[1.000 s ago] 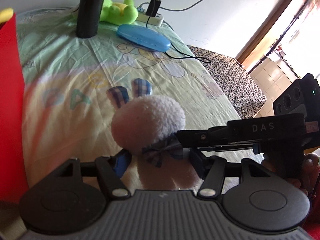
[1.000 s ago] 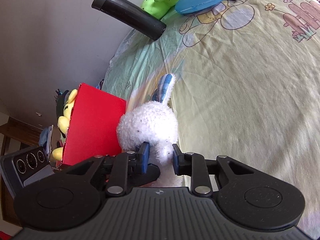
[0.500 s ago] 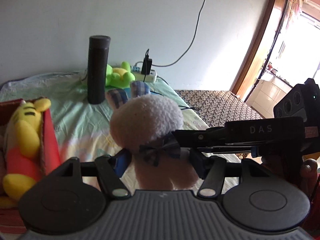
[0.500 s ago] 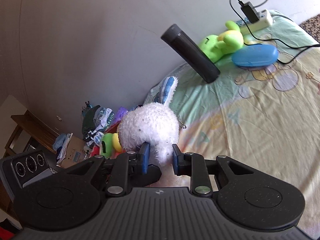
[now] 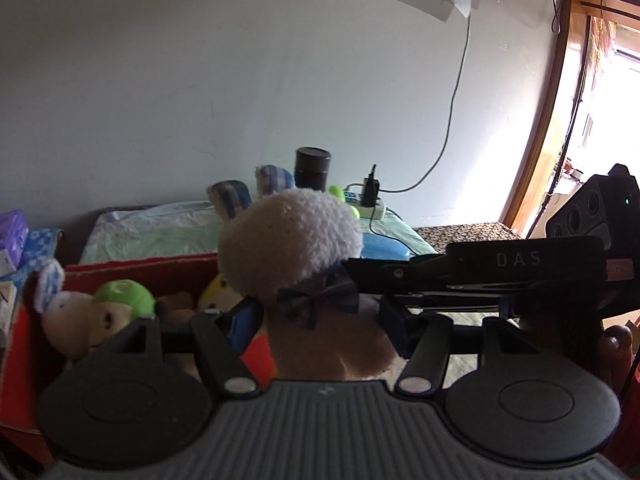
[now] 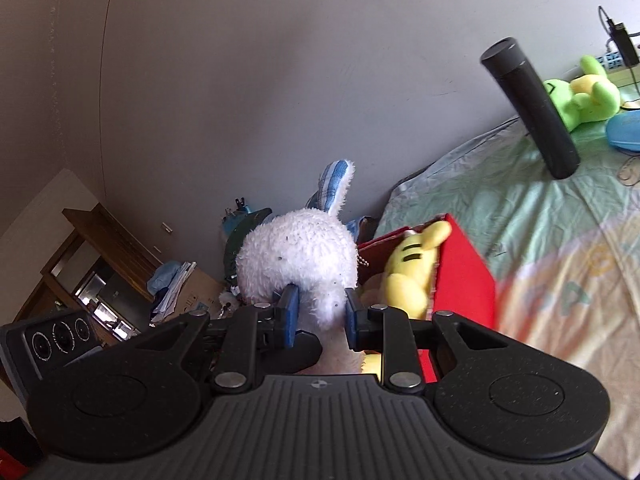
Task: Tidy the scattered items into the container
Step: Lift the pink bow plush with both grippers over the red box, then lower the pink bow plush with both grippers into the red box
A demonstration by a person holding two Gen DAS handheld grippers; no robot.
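Both claws grip the white plush rabbit [image 5: 292,240], held in the air at the red box's [image 6: 464,276] edge. Left claw [image 5: 316,320] clamps the body below the plaid bow tie [image 5: 316,300]; right claw [image 6: 318,312] is pinched nearly closed on the fluffy neck [image 6: 320,300].

Materials: the rabbit has shaggy white pile, a round head and blue-checked fabric ears [image 5: 230,196]. The box looks like flat red card. The bed sheet [image 6: 540,216] is wrinkled pale green cotton with cartoon print. The black flask [image 6: 528,108] is a smooth matte cylinder.

Left view only: bow tie, right claw's black arm marked "DAS" [image 5: 520,260] coming in from the right, power strip with charger [image 5: 370,196] and cable up the wall, bright doorway [image 5: 600,140], a plush with a green cap [image 5: 120,300] inside the box.

Right view only: yellow plush [image 6: 412,272] lying in the box, green frog plush [image 6: 588,96], blue oval case [image 6: 624,128] cut off at the frame edge, dark wooden furniture [image 6: 92,256] and floor clutter.

Hidden: rabbit's face and lower body are behind the claw housings. Box floor isn't visible. The flask is mostly behind the rabbit's head in the left view. Sheet near the box is blurred.
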